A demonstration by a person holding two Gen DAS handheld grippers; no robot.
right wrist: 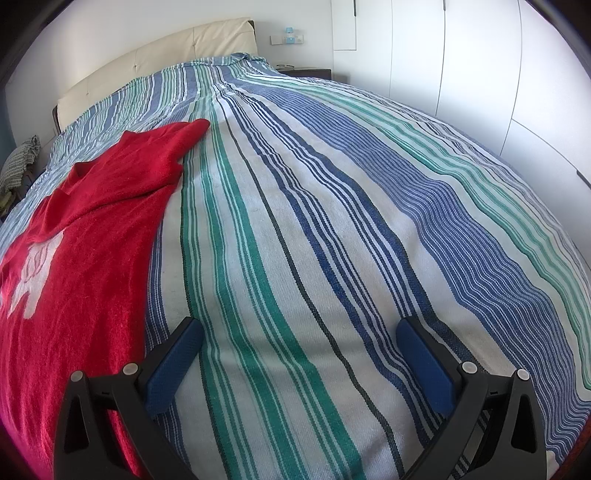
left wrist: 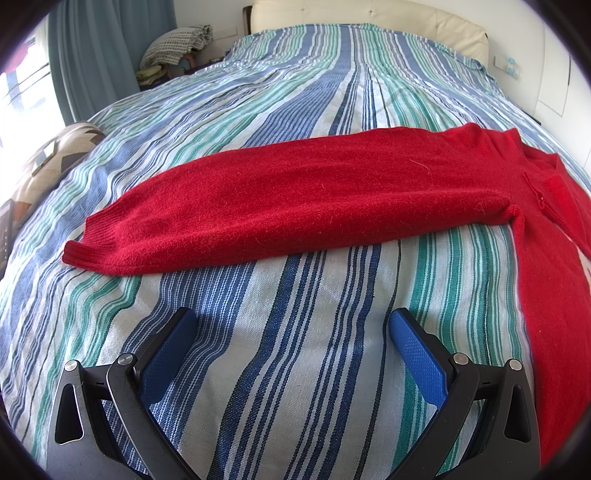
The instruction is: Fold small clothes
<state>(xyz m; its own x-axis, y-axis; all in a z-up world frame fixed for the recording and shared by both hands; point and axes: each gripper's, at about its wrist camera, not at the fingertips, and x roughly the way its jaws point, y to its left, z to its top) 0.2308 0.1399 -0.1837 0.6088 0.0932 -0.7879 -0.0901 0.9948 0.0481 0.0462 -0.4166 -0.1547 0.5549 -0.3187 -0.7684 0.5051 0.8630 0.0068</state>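
A red knit sweater (left wrist: 295,195) lies flat on the striped bed cover (left wrist: 295,350). In the left wrist view one long sleeve stretches out to the left, its ribbed cuff (left wrist: 85,254) at the far left, the body at the right edge. My left gripper (left wrist: 291,325) is open and empty, just short of the sleeve. In the right wrist view the sweater (right wrist: 92,229) lies at the left with a white motif (right wrist: 33,269) on its front and the other sleeve (right wrist: 166,147) folded back. My right gripper (right wrist: 299,332) is open and empty over bare cover, to the right of the sweater.
A cream padded headboard (left wrist: 369,14) stands at the far end of the bed. A chair with a checked cloth (left wrist: 177,44) and a blue curtain (left wrist: 96,55) are at the left. White wardrobe doors (right wrist: 480,74) line the right side.
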